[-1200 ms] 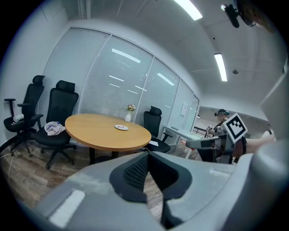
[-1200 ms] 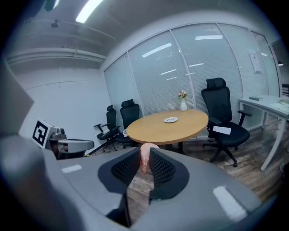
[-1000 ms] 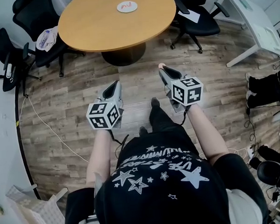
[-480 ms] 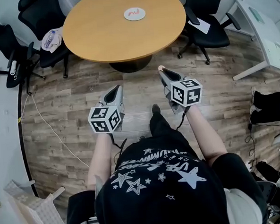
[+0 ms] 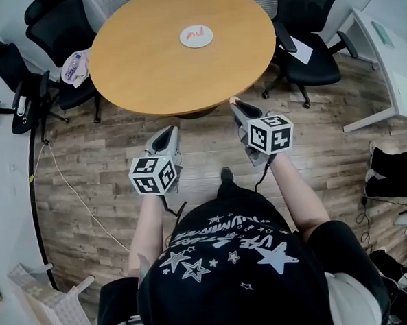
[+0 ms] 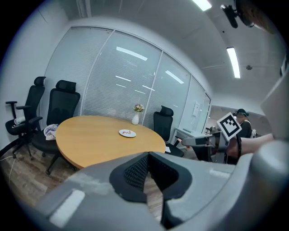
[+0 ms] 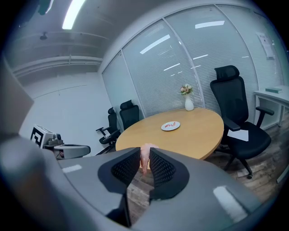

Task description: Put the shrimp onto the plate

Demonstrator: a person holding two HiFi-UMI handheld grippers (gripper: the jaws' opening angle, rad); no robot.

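**Shrimp gripped in the right tongs, plate well ahead**

The right tongs [image 7: 144,151] were closed on a small pale pink shrimp [image 7: 145,159]. It was pinched upright between the dark ribbed pads, its rounded end poking just above the tips. The hold was narrow and firm, judged to be for carrying it without a slip. The shrimp looked smooth and faintly glossy; finer detail could not be made out.

The left tongs [image 6: 148,154] were drawn together at the tips with nothing between them. They were held level beside the right pair and seemed idle, since so small a load likely needed only one pair.

Both pairs pointed forward over the wood-plank floor [image 5: 87,165], short of the near edge of the round tan wooden worktop [image 5: 150,72]. Well ahead of them, past the worktop's middle, sat the small round white plate [image 5: 208,40]. It already bore something red [image 5: 195,34] — what exactly was unclear.

The task seemed to be at the carrying stage: the shrimp was in the air, well apart from the plate — the reach across the worktop was not yet made.
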